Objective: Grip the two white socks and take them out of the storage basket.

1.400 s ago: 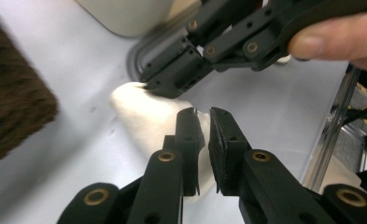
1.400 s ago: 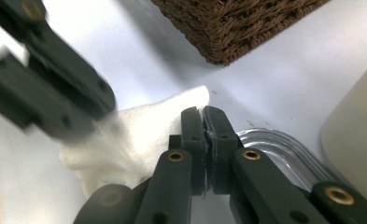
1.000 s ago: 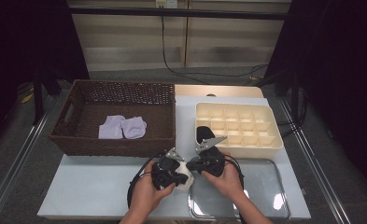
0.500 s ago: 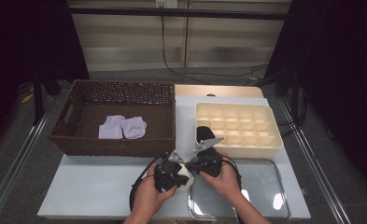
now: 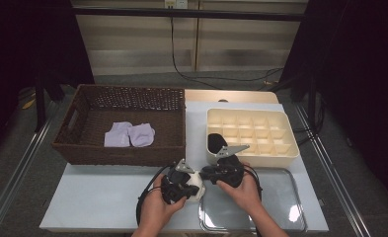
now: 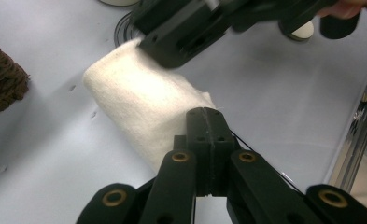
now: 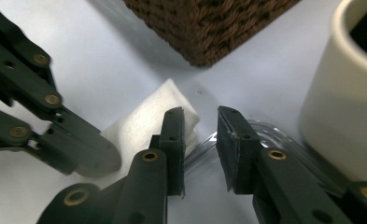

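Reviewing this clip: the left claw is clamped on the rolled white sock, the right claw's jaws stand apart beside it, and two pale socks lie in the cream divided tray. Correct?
Not quite. The two pale socks lie in the brown wicker basket, not the cream divided tray, as the high view shows. The rest holds: left claw clamped on the rolled white sock, right claw with jaws apart.

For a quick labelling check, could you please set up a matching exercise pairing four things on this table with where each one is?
Things:
1. White cloth
2. Lilac socks
3. Black item
4. Clear tray

Places:
A. In a near-left cell of the cream organizer
B. In the wicker basket
C. Near right corner of the table
D. On the table, pinched at one end by the left gripper

Pairs: 1-D, 2-B, 3-A, 4-C
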